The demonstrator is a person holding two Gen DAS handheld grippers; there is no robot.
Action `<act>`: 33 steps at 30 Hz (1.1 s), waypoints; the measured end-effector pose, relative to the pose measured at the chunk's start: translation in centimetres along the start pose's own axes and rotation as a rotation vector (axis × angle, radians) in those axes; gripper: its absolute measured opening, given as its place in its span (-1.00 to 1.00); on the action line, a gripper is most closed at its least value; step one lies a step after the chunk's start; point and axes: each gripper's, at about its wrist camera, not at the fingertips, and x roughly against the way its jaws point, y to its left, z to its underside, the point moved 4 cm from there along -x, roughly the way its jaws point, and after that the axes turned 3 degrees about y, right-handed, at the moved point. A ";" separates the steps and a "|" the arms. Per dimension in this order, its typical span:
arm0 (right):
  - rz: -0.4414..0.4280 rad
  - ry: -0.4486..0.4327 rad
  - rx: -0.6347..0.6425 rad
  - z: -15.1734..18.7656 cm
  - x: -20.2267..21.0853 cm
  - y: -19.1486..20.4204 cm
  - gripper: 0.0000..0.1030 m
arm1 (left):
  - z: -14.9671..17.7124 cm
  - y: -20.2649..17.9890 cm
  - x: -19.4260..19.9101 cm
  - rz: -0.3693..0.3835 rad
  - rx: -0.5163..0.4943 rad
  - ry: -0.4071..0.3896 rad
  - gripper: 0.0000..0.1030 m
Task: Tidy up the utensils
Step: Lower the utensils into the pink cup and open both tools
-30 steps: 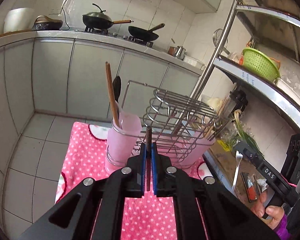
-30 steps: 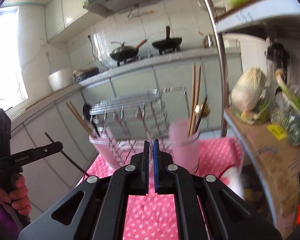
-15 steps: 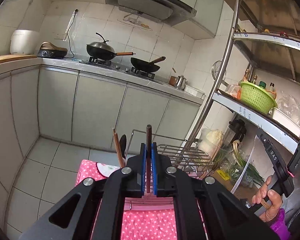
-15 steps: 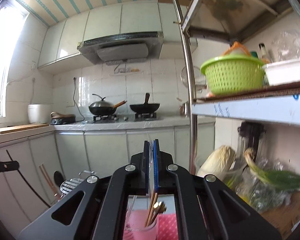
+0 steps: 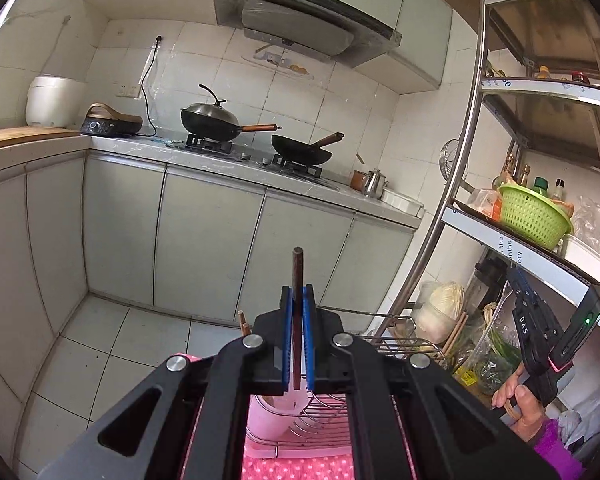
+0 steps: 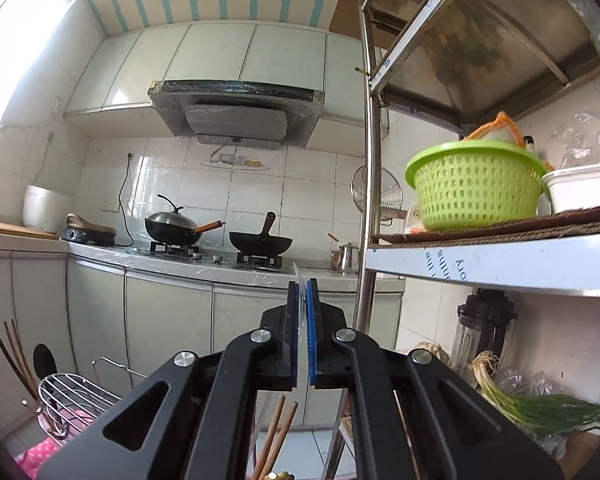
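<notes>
My left gripper (image 5: 297,296) is shut on a dark brown chopstick (image 5: 298,276) that stands upright between the blue pads, raised above a pink cup (image 5: 272,410) of the wire utensil rack (image 5: 332,420). My right gripper (image 6: 302,292) is shut on a thin clear plastic utensil (image 6: 299,280), edge-on between the pads, held above wooden chopsticks (image 6: 278,432) standing below it. The right gripper also shows in the left wrist view (image 5: 518,280) at the right, with a pale utensil (image 5: 500,312) hanging from it.
The rack stands on a pink dotted cloth (image 5: 300,470). A steel shelf unit (image 6: 500,264) with a green basket (image 6: 476,184) stands at the right. Scallions (image 6: 540,408) and a cabbage (image 5: 440,308) lie below it. A counter with two woks (image 5: 300,148) runs behind.
Both grippers have risen and tilted upward with their utensils. The rack and pink cups have dropped to the bottom of both views.
</notes>
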 end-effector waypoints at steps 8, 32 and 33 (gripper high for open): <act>0.009 0.007 0.060 2.0 -1.3 1.0 -0.93 | 1.1 0.1 -2.4 -0.025 -0.019 0.036 -0.91; -0.094 0.218 0.057 7.8 -1.4 3.1 -0.93 | 7.8 0.7 -9.8 -0.077 -0.035 0.311 -0.91; -0.097 0.226 0.050 8.1 -1.3 3.1 -0.93 | 8.1 1.0 -10.0 -0.078 -0.030 0.317 -0.91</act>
